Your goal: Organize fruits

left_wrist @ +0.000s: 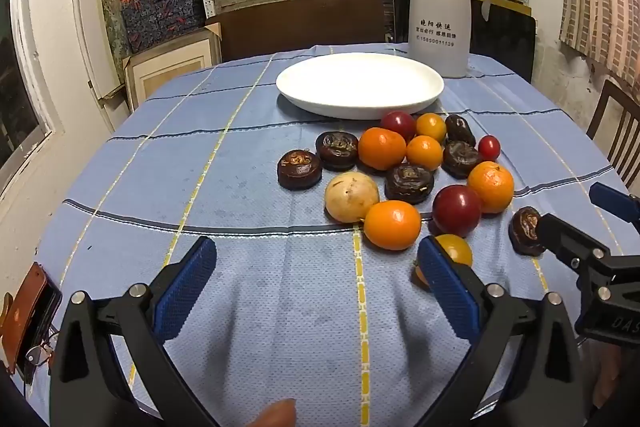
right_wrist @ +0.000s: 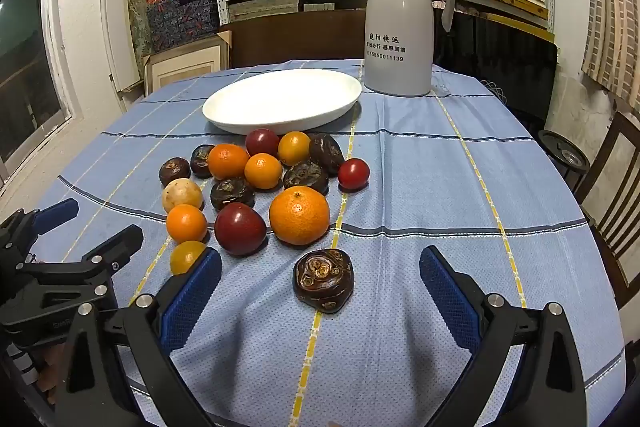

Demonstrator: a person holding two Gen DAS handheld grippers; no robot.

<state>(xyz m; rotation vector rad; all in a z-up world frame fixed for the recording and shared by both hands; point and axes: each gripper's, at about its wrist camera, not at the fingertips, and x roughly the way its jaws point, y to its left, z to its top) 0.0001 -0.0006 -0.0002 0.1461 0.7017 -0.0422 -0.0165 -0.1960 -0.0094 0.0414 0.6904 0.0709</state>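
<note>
An empty white plate (left_wrist: 360,87) (right_wrist: 282,103) sits at the far side of the blue checked tablecloth. In front of it lies a loose cluster of fruit: oranges (left_wrist: 392,225) (right_wrist: 299,215), dark red plums (left_wrist: 456,210) (right_wrist: 240,229), small yellow tomatoes, a pale round fruit (left_wrist: 351,197) (right_wrist: 182,195) and several dark water chestnuts. One water chestnut (right_wrist: 323,285) (left_wrist: 526,231) lies apart, just ahead of my right gripper (right_wrist: 320,287), which is open around nothing. My left gripper (left_wrist: 316,267) is open and empty, its right finger beside a yellow tomato (left_wrist: 454,249).
A white thermos jug (left_wrist: 440,11) (right_wrist: 400,27) stands behind the plate at the right. A phone in a brown case (left_wrist: 26,315) and glasses lie at the table's left edge. Chairs stand at the far side and the right. Shelves of boxes fill the back wall.
</note>
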